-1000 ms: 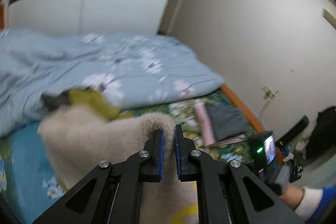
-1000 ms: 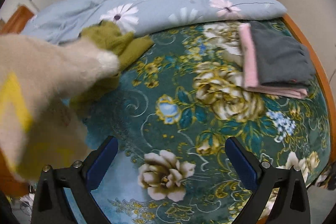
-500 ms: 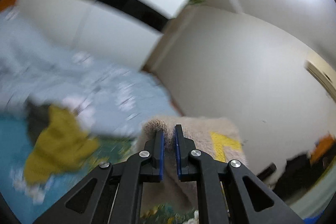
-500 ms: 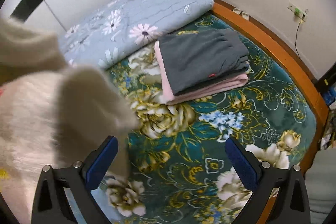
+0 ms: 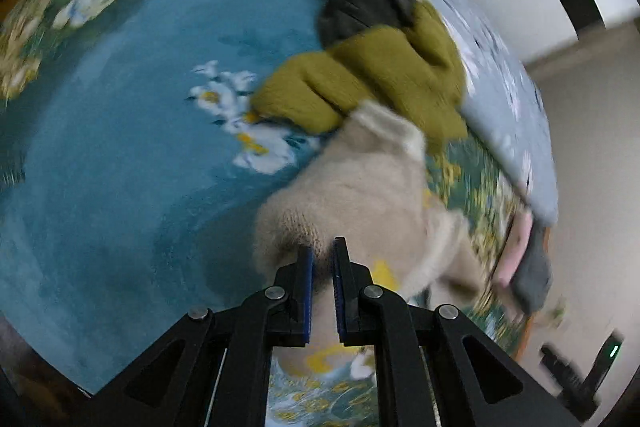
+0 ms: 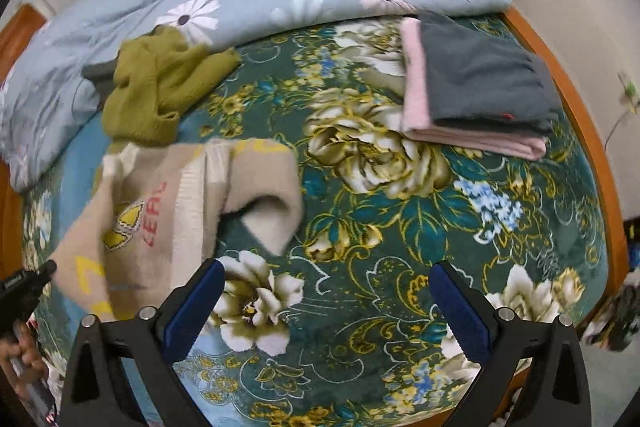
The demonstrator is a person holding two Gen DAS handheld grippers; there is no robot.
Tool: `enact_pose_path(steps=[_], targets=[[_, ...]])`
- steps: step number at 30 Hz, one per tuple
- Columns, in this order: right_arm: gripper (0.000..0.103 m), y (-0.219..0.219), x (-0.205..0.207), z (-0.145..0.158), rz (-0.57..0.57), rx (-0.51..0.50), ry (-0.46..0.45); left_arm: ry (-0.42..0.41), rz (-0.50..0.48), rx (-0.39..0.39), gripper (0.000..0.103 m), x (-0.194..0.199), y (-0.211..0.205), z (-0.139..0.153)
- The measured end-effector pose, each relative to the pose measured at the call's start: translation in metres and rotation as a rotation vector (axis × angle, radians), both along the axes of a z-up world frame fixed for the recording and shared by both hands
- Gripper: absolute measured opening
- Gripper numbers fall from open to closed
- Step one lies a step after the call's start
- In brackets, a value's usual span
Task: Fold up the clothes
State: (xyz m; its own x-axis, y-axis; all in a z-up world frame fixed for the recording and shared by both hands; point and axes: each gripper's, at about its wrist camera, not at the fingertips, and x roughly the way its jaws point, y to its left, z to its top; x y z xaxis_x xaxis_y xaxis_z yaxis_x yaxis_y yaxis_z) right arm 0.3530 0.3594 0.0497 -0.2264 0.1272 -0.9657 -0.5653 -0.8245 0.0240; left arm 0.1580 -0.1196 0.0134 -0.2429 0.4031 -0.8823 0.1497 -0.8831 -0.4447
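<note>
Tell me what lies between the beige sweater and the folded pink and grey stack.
Only bare floral bedspread lies between the beige sweater and the folded stack; no garment sits in that stretch. The right wrist view shows it clearly.

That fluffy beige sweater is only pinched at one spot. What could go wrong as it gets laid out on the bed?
The left hand-held gripper pinches just an edge of the beige sweater, so the fuzzy knit might slip free. The sweater lies bunched, one flap curled under, so creases may get folded in. It also sits close to the olive sweater and could drag it along. The right hand-held gripper is open, holding nothing.
</note>
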Motion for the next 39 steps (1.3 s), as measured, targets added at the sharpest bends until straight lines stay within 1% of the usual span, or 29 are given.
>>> enact_pose_path(steps=[1, 4, 5, 6, 7, 9, 12, 14, 16, 17, 18, 19, 20, 21, 23, 26, 28, 29, 30, 31, 32, 34, 37, 39], targets=[[0.103, -0.001, -0.002, 0.002, -0.001, 0.004, 0.001, 0.010, 0.018, -0.003, 0.009, -0.006, -0.008, -0.002], [0.103, -0.005, -0.007, 0.007, -0.005, 0.017, 0.002, 0.054, 0.029, -0.032, 0.008, -0.022, -0.028, 0.002], [0.103, -0.006, -0.009, 0.008, -0.009, 0.021, -0.002, 0.069, 0.037, -0.038, 0.005, -0.030, -0.033, 0.004], [0.103, -0.007, -0.010, 0.009, -0.012, 0.025, -0.007, 0.093, 0.056, -0.049, 0.000, -0.040, -0.043, 0.007], [0.103, -0.009, -0.011, 0.009, -0.014, 0.029, -0.014, 0.114, 0.079, -0.049, 0.000, -0.048, -0.053, 0.011], [0.103, -0.012, -0.013, 0.008, -0.019, 0.035, -0.029, 0.119, 0.110, -0.016, 0.000, -0.064, -0.069, 0.015], [0.103, -0.020, -0.017, 0.001, -0.021, 0.028, -0.053, 0.114, 0.100, -0.035, 0.000, -0.078, -0.078, 0.016], [0.103, -0.025, -0.021, -0.005, -0.021, 0.018, -0.067, 0.099, 0.077, -0.009, 0.000, -0.074, -0.075, 0.010], [0.103, -0.031, -0.024, -0.011, -0.019, 0.010, -0.081, 0.091, 0.035, -0.009, 0.000, -0.064, -0.065, 0.004], [0.103, -0.034, -0.026, -0.013, -0.019, 0.005, -0.087, 0.094, 0.002, -0.022, 0.005, -0.057, -0.058, 0.002], [0.103, -0.037, -0.027, -0.016, -0.019, 0.000, -0.091, 0.089, -0.035, -0.047, 0.023, -0.050, -0.050, -0.002], [0.103, -0.041, -0.029, -0.017, -0.018, -0.004, -0.094, 0.078, -0.075, -0.071, 0.036, -0.042, -0.041, -0.008], [0.103, -0.044, -0.031, -0.018, -0.014, -0.007, -0.096, 0.067, -0.115, -0.089, 0.055, -0.033, -0.031, -0.014], [0.103, -0.047, -0.032, -0.019, -0.011, -0.009, -0.097, 0.057, -0.157, -0.103, 0.059, -0.025, -0.020, -0.021], [0.103, -0.053, -0.034, -0.020, -0.004, -0.014, -0.100, 0.031, -0.254, -0.156, 0.059, -0.010, 0.003, -0.037], [0.103, -0.057, -0.036, -0.020, 0.004, -0.007, -0.109, 0.012, -0.365, -0.347, 0.059, 0.006, 0.031, -0.059], [0.103, -0.058, -0.036, -0.020, 0.002, -0.001, -0.118, -0.020, -0.385, -0.436, 0.059, 0.010, 0.033, -0.076], [0.103, -0.059, -0.036, -0.021, 0.001, 0.000, -0.121, -0.040, -0.391, -0.478, 0.056, 0.012, 0.033, -0.085], [0.103, -0.059, -0.036, -0.021, 0.000, 0.001, -0.125, -0.056, -0.386, -0.500, 0.036, 0.013, 0.030, -0.092], [0.103, -0.060, -0.036, -0.022, -0.001, 0.002, -0.128, -0.065, -0.372, -0.501, 0.020, 0.011, 0.024, -0.094], [0.103, -0.061, -0.036, -0.023, 0.000, 0.002, -0.133, -0.070, -0.355, -0.497, 0.007, 0.009, 0.016, -0.095], [0.103, -0.062, -0.036, -0.026, -0.002, -0.002, -0.142, -0.065, -0.338, -0.494, 0.007, 0.001, 0.003, -0.093], [0.103, -0.065, -0.036, -0.033, -0.012, -0.019, -0.157, -0.008, -0.371, -0.517, 0.006, -0.021, -0.010, -0.079], [0.103, -0.066, -0.036, -0.037, -0.016, -0.026, -0.162, 0.036, -0.382, -0.549, 0.006, -0.047, -0.023, -0.065]])
